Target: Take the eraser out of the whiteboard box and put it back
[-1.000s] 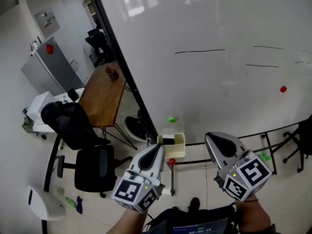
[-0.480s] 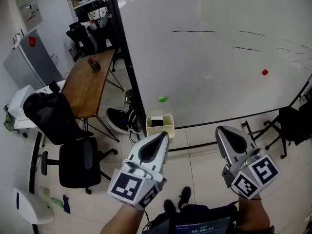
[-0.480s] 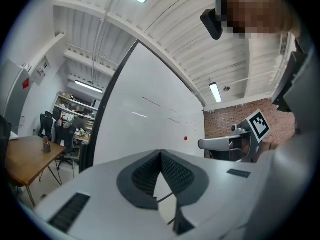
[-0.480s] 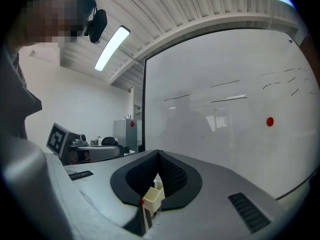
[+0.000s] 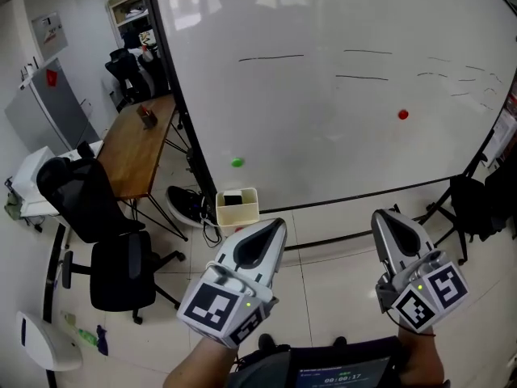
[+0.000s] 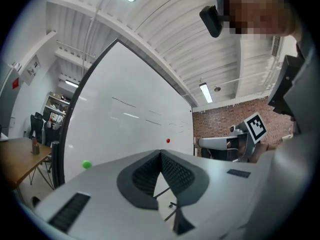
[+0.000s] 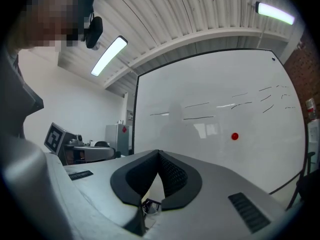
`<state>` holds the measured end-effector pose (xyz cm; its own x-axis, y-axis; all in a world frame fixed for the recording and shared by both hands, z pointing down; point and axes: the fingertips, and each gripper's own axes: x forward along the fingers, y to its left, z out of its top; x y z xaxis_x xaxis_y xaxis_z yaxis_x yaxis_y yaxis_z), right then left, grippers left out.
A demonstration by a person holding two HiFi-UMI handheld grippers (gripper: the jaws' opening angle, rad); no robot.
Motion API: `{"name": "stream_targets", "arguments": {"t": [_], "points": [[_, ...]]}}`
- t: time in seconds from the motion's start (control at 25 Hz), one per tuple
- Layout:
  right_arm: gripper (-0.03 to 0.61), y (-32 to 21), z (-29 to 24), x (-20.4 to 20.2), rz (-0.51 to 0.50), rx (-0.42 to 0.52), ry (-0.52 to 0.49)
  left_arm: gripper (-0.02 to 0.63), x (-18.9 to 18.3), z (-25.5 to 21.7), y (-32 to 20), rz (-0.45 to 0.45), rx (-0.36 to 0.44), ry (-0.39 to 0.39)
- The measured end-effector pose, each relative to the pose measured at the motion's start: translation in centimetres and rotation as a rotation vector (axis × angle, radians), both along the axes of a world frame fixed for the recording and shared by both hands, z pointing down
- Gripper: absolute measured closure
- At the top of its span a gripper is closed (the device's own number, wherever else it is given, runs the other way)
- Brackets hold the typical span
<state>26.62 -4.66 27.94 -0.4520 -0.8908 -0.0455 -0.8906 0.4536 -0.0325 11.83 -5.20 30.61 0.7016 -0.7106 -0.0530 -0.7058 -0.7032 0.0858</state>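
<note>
The cream whiteboard box [image 5: 237, 208] hangs at the foot of the whiteboard [image 5: 339, 136], with the black eraser [image 5: 233, 200] lying inside it. My left gripper [image 5: 275, 228] is held level, below and to the right of the box and well apart from it. Its jaws are shut with nothing between them, and in the left gripper view [image 6: 161, 154] the tips meet. My right gripper [image 5: 385, 217] is further right, also shut and empty, and points at the board in the right gripper view [image 7: 159, 154].
A green magnet [image 5: 237, 162] and a red magnet [image 5: 402, 114] stick to the board, which bears a few black marker lines. A wooden desk [image 5: 141, 148], black office chairs [image 5: 121, 269] and shoes [image 5: 184, 204] stand at the left. The board's stand legs [image 5: 452, 196] are at the right.
Both grippers have drawn back from the board and shifted right. The box now sits farther left and higher in the head view. Both stay shut and empty.
</note>
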Motion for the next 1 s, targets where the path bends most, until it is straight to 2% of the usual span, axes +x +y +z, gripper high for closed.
{"name": "stream_targets", "arguments": {"t": [0.28, 0.4, 0.64, 1.0], "points": [[0.558, 4.3, -1.6, 12.9, -0.03, 0.002, 0.006, 0.584, 12.3, -1.9, 3.9, -0.039, 0.0, -0.018], [0.557, 5.6, -2.0, 16.8, -0.035, -0.001, -0.01, 0.584, 16.3, -2.9, 5.2, -0.042, 0.021, -0.023], [0.557, 6.7, -2.0, 19.7, -0.055, -0.001, -0.014, 0.584, 19.1, -2.9, 6.7, -0.064, 0.024, -0.035], [0.557, 6.8, -2.0, 19.3, -0.056, 0.006, -0.035, 0.584, 19.1, -3.0, 7.2, -0.063, 0.035, -0.049]]}}
